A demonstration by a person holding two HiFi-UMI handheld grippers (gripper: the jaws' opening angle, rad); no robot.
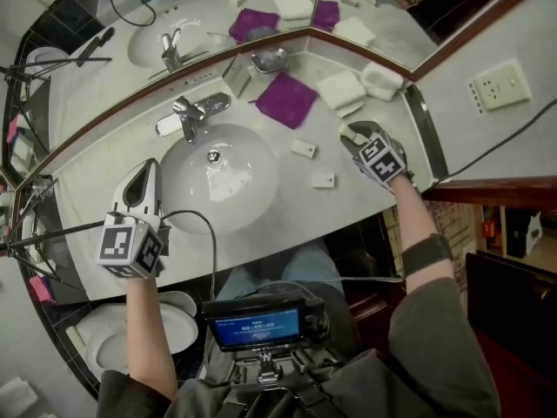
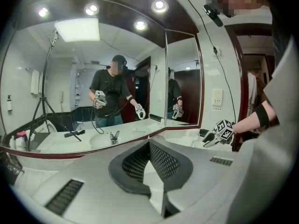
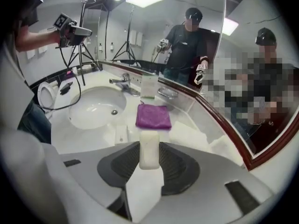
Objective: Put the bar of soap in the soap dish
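1. Closest to the right gripper view's lens, the bar of soap (image 3: 149, 149) is standing on end between half-spread jaws, and the pads are pressing on its two long sides near the lower end.
2. It is probably behaving as a light, stiff, slick bar, so a firm, even squeeze across those sides is suiting it best.
3. The right gripper (image 1: 354, 134) is pointing steeply down over the right of the surface (image 1: 287, 207). The soap dish (image 1: 269, 59) is sitting well apart from it, beyond the purple cloth (image 1: 287, 99).
4. The left gripper (image 2: 150, 157) is hovering by the sink (image 1: 218, 177), jaws together and gripping nothing.
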